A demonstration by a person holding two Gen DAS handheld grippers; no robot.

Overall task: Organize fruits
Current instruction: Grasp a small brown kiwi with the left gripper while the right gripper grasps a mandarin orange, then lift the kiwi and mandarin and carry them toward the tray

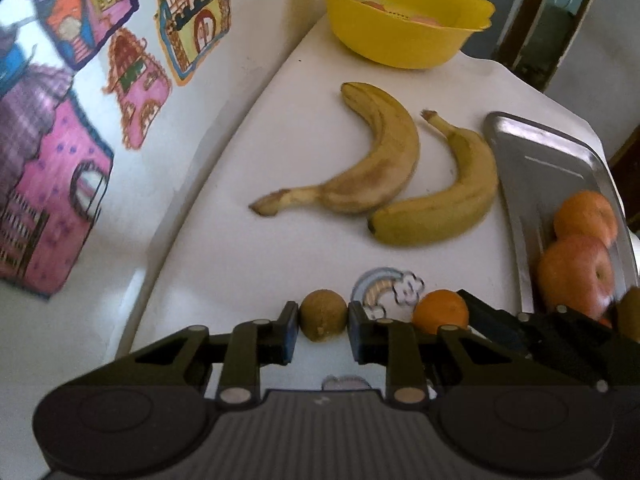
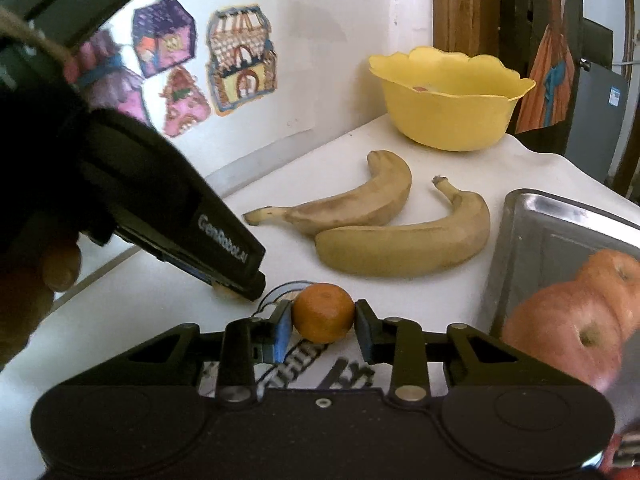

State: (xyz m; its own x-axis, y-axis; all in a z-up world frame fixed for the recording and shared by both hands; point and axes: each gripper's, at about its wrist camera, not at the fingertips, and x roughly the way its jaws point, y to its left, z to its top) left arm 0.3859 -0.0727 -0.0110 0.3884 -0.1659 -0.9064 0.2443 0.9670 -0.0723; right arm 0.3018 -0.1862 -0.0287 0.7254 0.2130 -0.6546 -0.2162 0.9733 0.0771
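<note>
Surface: white table against a wall hung with coloured drawings of houses; we see printed stickers on the tabletop.
Far end: a yellow bowl with a scalloped rim stands by the table's back edge.
Middle: two bananas lie side by side, the browner banana touching the yellower banana near its blunt end.
Tray: a steel tray sits just right of the bananas; we see an orange and an apple touching each other in its near part.
Left gripper: we hold a small brown-green kiwi clamped between its fingers, low over the table.
Right gripper: we have its fingers closed on a small tangerine, just beside the left gripper and near the tray's corner.
</note>
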